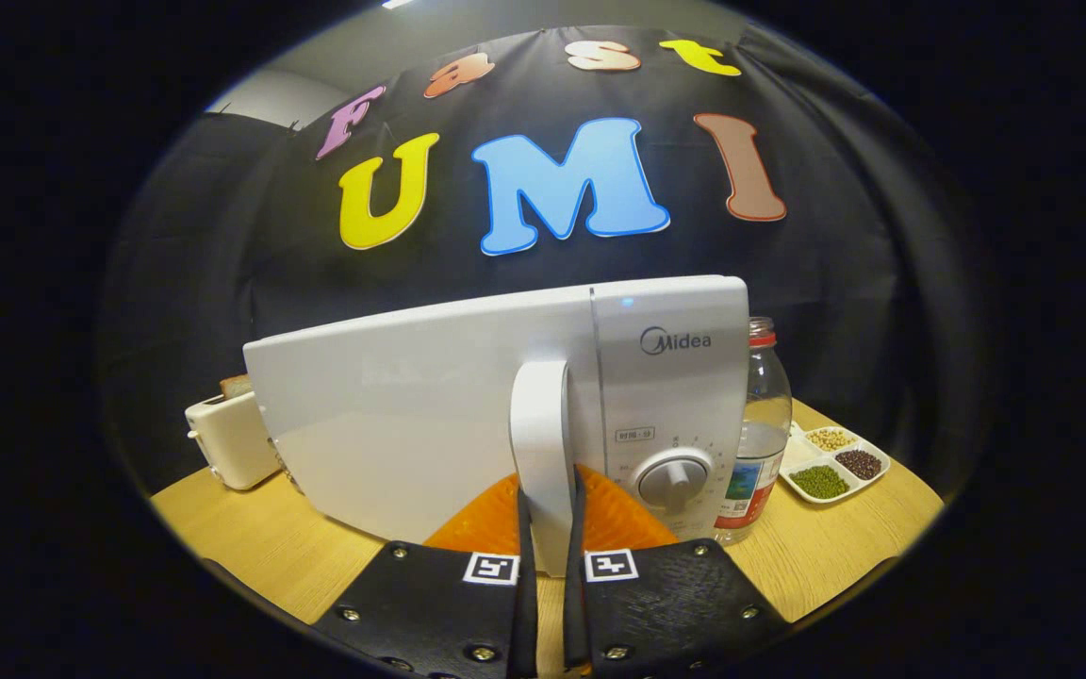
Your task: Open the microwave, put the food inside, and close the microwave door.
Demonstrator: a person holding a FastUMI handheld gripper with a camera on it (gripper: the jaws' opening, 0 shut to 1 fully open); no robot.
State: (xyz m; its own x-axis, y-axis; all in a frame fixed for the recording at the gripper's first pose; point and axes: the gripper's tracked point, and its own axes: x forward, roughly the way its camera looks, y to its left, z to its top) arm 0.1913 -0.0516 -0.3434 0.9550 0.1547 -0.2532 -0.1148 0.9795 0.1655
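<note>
So the white microwave [430,415] is sitting on the wooden tabletop [251,538], door shut. The tongs [551,528] are clamping its upright door handle [540,443], one finger pressing on each side. A water bottle [758,434] is standing just beside it, with a toaster [230,438] on the other side and a divided tray of beans [830,462] lying past the bottle.

The microwave [430,415] fills the middle of the table [251,538], with the gripper [550,509] clamped on its door handle [540,443], a toaster [232,438] close on one side, a bottle [762,424] touching the other, and bare table at the front corners.
</note>
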